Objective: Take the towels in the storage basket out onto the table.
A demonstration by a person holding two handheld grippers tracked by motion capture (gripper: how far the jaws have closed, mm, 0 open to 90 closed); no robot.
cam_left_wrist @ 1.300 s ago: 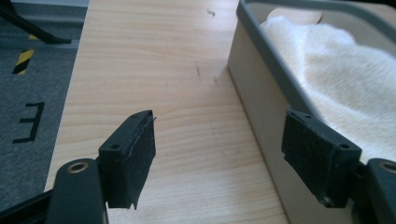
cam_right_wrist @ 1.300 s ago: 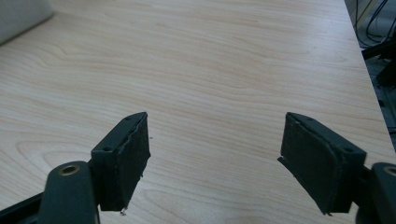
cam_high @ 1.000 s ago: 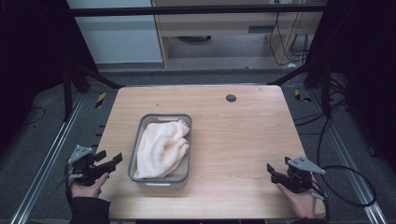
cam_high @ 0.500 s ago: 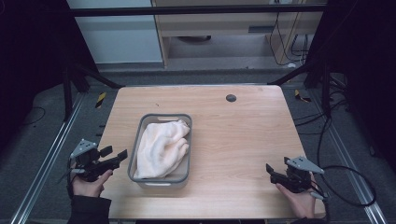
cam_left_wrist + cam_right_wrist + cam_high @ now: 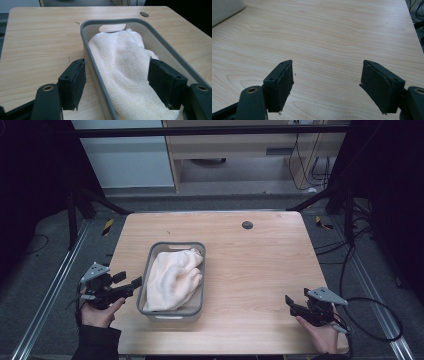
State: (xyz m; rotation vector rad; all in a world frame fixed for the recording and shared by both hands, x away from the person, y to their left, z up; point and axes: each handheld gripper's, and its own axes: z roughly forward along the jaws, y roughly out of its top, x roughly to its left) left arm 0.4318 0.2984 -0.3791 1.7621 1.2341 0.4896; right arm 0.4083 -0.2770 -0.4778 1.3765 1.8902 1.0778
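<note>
At the bench's [image 5: 250, 270] left edge, the left claw [image 5: 131, 284] is hovering open, straddling the near wall of the grey basket [image 5: 172, 311] holding the white towel [image 5: 172, 279]. Right claw [image 5: 290, 302] is gaping over bare wood, gripping nothing, its jaws having just been closing.

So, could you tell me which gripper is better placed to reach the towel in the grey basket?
The left gripper. Its open jaws sit beside the grey basket, straddling its near wall, with the towel just ahead. The right gripper is open over bare table, well away from the basket.
</note>
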